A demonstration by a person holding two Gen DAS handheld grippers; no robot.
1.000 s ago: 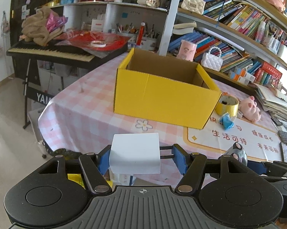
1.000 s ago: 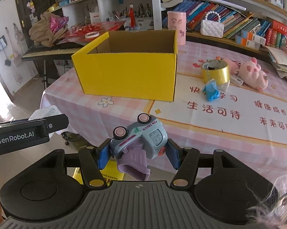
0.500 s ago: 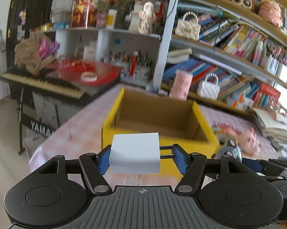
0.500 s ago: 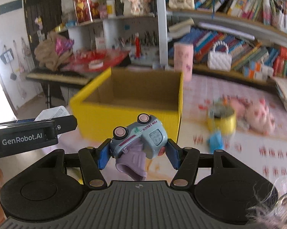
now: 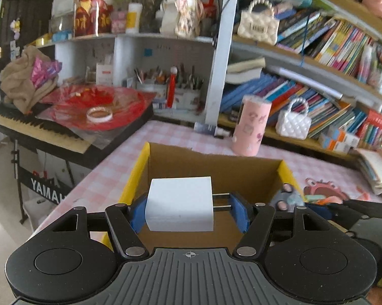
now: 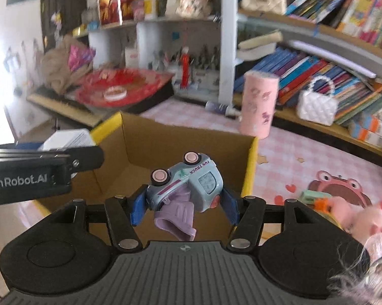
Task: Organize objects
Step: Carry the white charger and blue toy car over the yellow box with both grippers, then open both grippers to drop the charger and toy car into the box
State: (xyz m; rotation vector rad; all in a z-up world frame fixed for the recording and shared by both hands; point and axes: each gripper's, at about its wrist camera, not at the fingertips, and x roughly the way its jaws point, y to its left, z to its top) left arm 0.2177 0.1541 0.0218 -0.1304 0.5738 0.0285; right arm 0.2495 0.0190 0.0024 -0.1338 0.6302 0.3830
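My left gripper (image 5: 188,209) is shut on a white plug adapter (image 5: 179,203), its two metal prongs against the right pad. It hangs over the near edge of the open yellow cardboard box (image 5: 137,167). My right gripper (image 6: 182,204) is shut on a pale blue toy truck (image 6: 188,178) with pink wheels and a purple scoop, tilted on its side. It hovers over the same box (image 6: 250,162), near its right wall. The left gripper's black body (image 6: 38,172) shows at the left of the right wrist view, and the toy truck (image 5: 285,198) peeks in at the right of the left wrist view.
The box stands on a pink checked tablecloth (image 5: 109,175). Behind it stand a pink cylinder (image 5: 250,124) and bookshelves with a white handbag (image 5: 293,122). A keyboard (image 5: 33,127) with red wrapping sits to the left. Pink plush toys (image 6: 363,216) lie to the right.
Both grippers have moved forward from off the table's near side to above the box's opening, each still gripping its object. The box now fills the view below the fingers.
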